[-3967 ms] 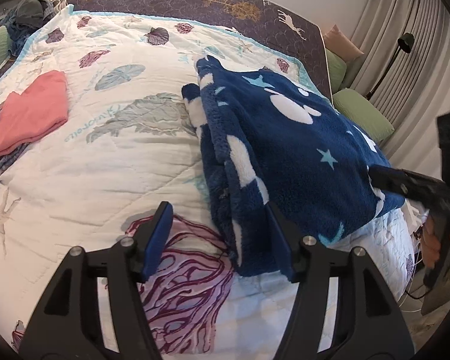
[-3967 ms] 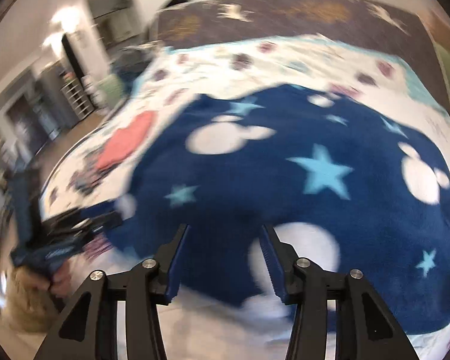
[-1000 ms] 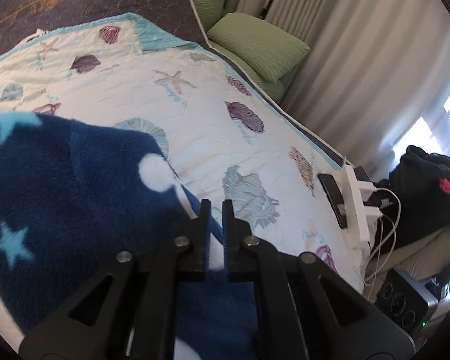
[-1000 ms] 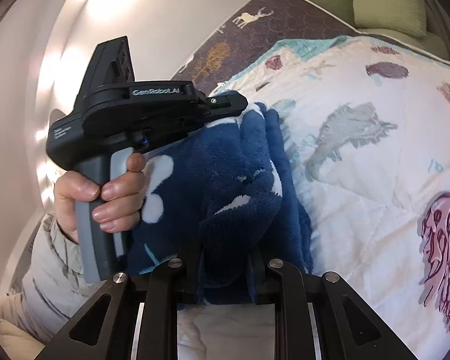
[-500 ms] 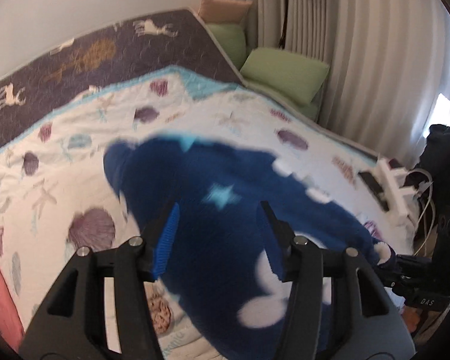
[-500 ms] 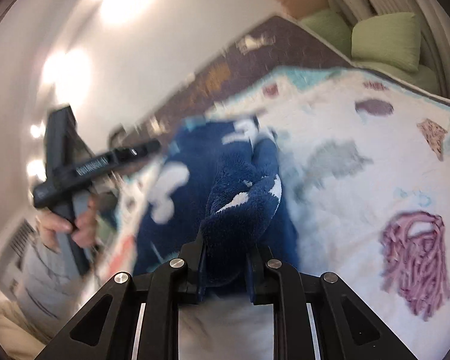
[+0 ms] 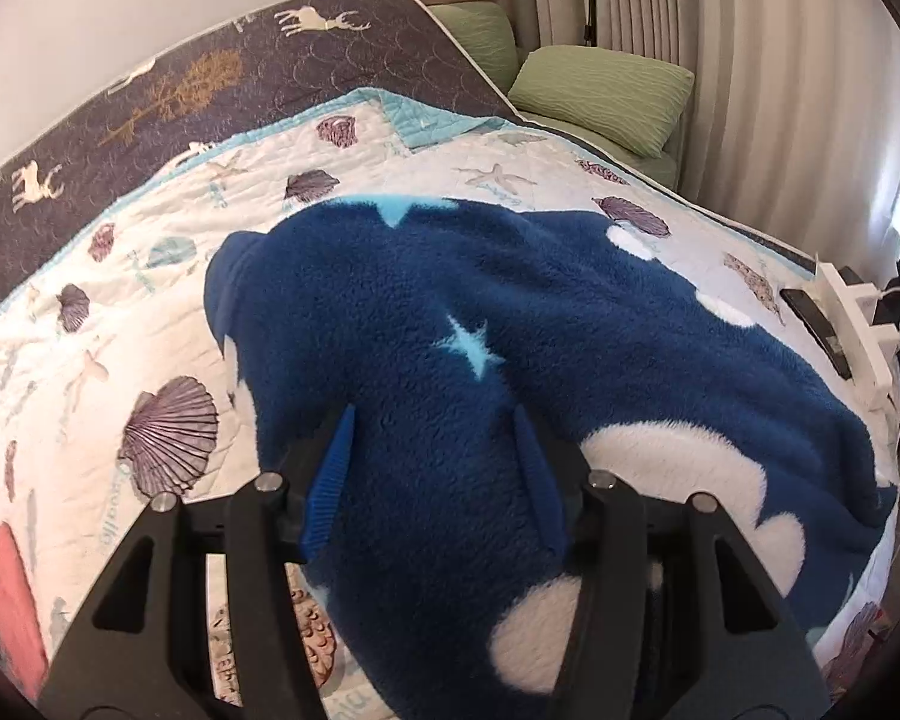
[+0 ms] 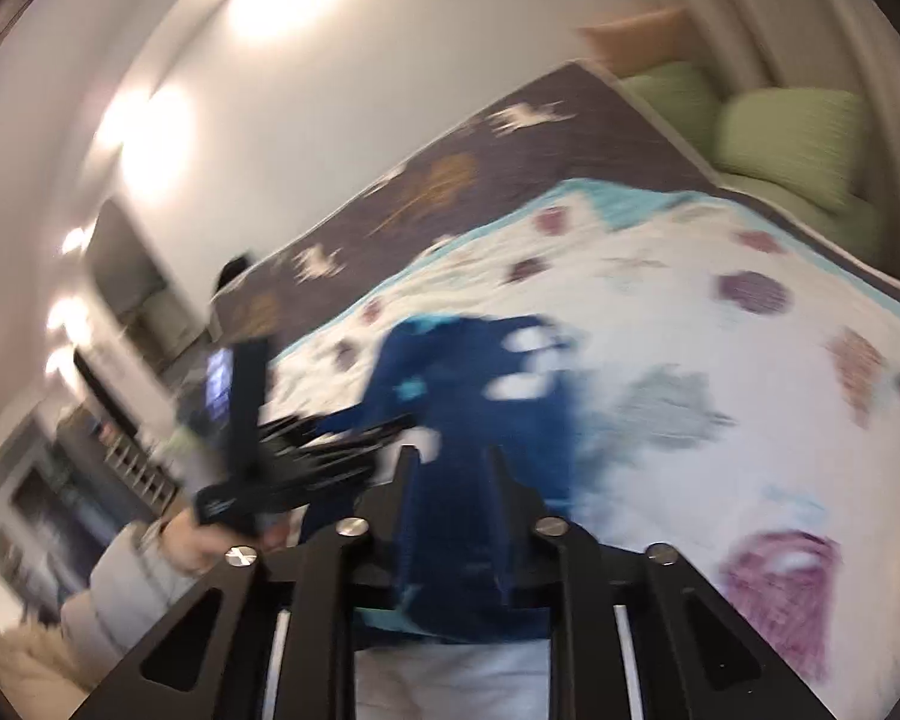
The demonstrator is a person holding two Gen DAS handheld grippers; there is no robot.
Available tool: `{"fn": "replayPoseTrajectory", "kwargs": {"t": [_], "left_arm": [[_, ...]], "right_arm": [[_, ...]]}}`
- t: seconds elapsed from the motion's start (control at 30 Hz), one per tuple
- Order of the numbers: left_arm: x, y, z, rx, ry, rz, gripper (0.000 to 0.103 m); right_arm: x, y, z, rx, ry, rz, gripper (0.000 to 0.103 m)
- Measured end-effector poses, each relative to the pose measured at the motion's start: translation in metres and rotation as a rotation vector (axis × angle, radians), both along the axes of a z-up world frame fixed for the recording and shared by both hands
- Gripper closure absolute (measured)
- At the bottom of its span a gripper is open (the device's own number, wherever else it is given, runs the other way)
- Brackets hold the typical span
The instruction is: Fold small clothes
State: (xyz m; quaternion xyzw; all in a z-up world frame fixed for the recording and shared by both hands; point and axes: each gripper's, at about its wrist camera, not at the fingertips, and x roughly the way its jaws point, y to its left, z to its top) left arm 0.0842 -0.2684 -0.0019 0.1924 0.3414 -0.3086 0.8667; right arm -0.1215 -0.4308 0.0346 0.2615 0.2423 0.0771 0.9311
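A fluffy navy fleece garment (image 7: pixel 510 330) with white blobs and pale blue stars lies spread on the bed quilt (image 7: pixel 90 372). My left gripper (image 7: pixel 432 468) is open, its blue-padded fingers (image 7: pixel 330 468) straddling a hump of the fleece without clamping it. In the blurred right wrist view my right gripper (image 8: pixel 450 480) is shut on a bunched edge of the same garment (image 8: pixel 480 372). The left gripper (image 8: pixel 258 462), held in a hand, shows at the left of that view.
A folded coral garment (image 7: pixel 12 594) lies at the quilt's left edge. Green pillows (image 7: pixel 606 90) and curtains stand at the far right. A white power strip (image 7: pixel 858 318) with cables and a phone sits off the bed's right side.
My left gripper let go of the fleece, opened and swung to face the bed head, now over the spread garment. My right gripper stays shut on the bunched edge and is moving fast.
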Motion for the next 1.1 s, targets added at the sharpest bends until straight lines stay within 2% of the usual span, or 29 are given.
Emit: {"fn": "replayPoseTrajectory", "kwargs": {"t": [0.03, 0.13, 0.17, 0.2, 0.23, 0.37, 0.47, 0.53, 0.6, 0.67, 0.7, 0.8, 0.87, 0.9, 0.97, 1.0, 1.07, 1.1], "left_arm": [[0.001, 0.0, -0.001, -0.001, 0.007, 0.002, 0.047], [0.007, 0.001, -0.01, -0.024, 0.047, 0.007, 0.046], [0.006, 0.002, -0.013, -0.029, 0.053, 0.009, 0.046], [0.003, 0.001, -0.015, -0.028, 0.037, 0.011, 0.046], [0.0, 0.0, -0.014, -0.024, 0.025, 0.009, 0.046], [0.001, 0.011, 0.003, -0.069, 0.064, 0.014, 0.046], [0.003, 0.02, 0.025, -0.122, 0.083, 0.013, 0.046], [0.003, 0.024, 0.045, -0.168, 0.047, 0.018, 0.047], [0.003, 0.023, 0.058, -0.183, 0.0, 0.017, 0.046], [0.014, 0.014, 0.066, -0.154, -0.044, 0.042, 0.048], [0.019, 0.01, 0.066, -0.145, -0.041, 0.047, 0.054], [0.047, -0.006, 0.055, -0.09, 0.017, 0.067, 0.082], [0.068, -0.014, 0.037, -0.044, 0.066, 0.095, 0.082], [0.078, -0.018, 0.025, -0.014, 0.075, 0.114, 0.082], [0.092, -0.025, -0.01, 0.069, 0.072, 0.132, 0.082], [0.092, -0.027, -0.023, 0.093, 0.055, 0.129, 0.082], [0.083, -0.035, -0.038, 0.124, -0.031, 0.105, 0.083], [0.081, -0.037, -0.037, 0.137, -0.039, 0.106, 0.085]], "right_arm": [[0.009, 0.009, -0.004, -0.022, 0.031, 0.016, 0.091], [0.042, 0.026, -0.048, -0.084, 0.249, 0.022, 0.098], [0.049, 0.026, -0.068, -0.059, 0.279, 0.03, 0.099], [0.047, 0.021, -0.079, -0.007, 0.251, 0.031, 0.099], [0.044, 0.02, -0.078, 0.002, 0.245, 0.029, 0.099], [0.031, 0.019, -0.054, -0.011, 0.229, 0.05, 0.096], [0.031, 0.012, -0.019, -0.065, 0.161, 0.041, 0.094], [0.042, 0.007, 0.004, -0.118, 0.12, 0.015, 0.087], [0.063, 0.003, 0.018, -0.124, 0.094, 0.027, 0.086], [0.085, 0.004, 0.026, -0.115, 0.09, 0.048, 0.086], [0.101, 0.007, 0.029, -0.101, 0.095, 0.06, 0.086], [0.143, 0.007, 0.029, -0.047, 0.119, 0.083, 0.086], [0.17, 0.004, 0.024, -0.028, 0.146, 0.081, 0.084], [0.185, 0.003, 0.018, -0.033, 0.17, 0.076, 0.079], [0.219, 0.003, -0.011, -0.086, 0.271, 0.048, 0.076], [0.229, 0.003, -0.026, -0.109, 0.337, 0.03, 0.077], [0.25, 0.0, -0.068, -0.064, 0.46, 0.043, 0.079], [0.251, -0.004, -0.078, -0.028, 0.449, 0.037, 0.079]]}}
